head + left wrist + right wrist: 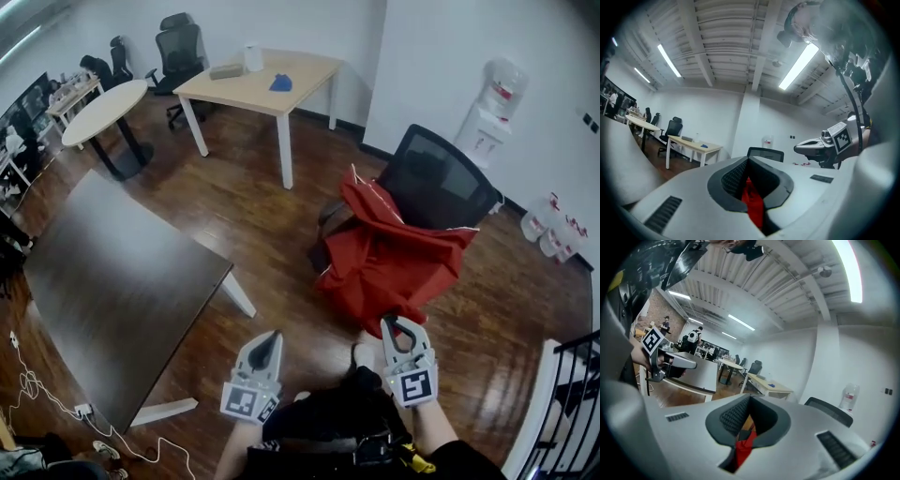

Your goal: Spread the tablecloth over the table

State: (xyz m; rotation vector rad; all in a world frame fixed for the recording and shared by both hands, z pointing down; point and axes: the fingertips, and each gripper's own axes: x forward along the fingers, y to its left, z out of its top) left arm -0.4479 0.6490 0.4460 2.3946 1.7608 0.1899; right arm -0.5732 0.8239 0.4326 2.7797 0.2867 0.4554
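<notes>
Both grippers are clamped shut on red fabric: the left gripper [272, 337] has a sliver of it pinched deep between its pads, and the right gripper [398, 324] bites a fold right at the edge of the heap. And what a heap! The red tablecloth [389, 258] lies bunched on the seat of a black mesh office chair [442, 176], spilling down toward the wooden floor [281, 244], with none of it on the dark table [112, 277] yet, which stands well apart to the left. Danger here, I'd say: the left pinch looks thin, so a sharp tug could slip it free, and the bulk could catch on the chair back or drag the chair along. Loose cloth trailing low could also end up underfoot. Around the room, a pale desk [258, 84] and a round table [108, 108] sit far off, a water dispenser [494, 98] is by the wall, and cables [42, 394] snake beside the table's near end.
</notes>
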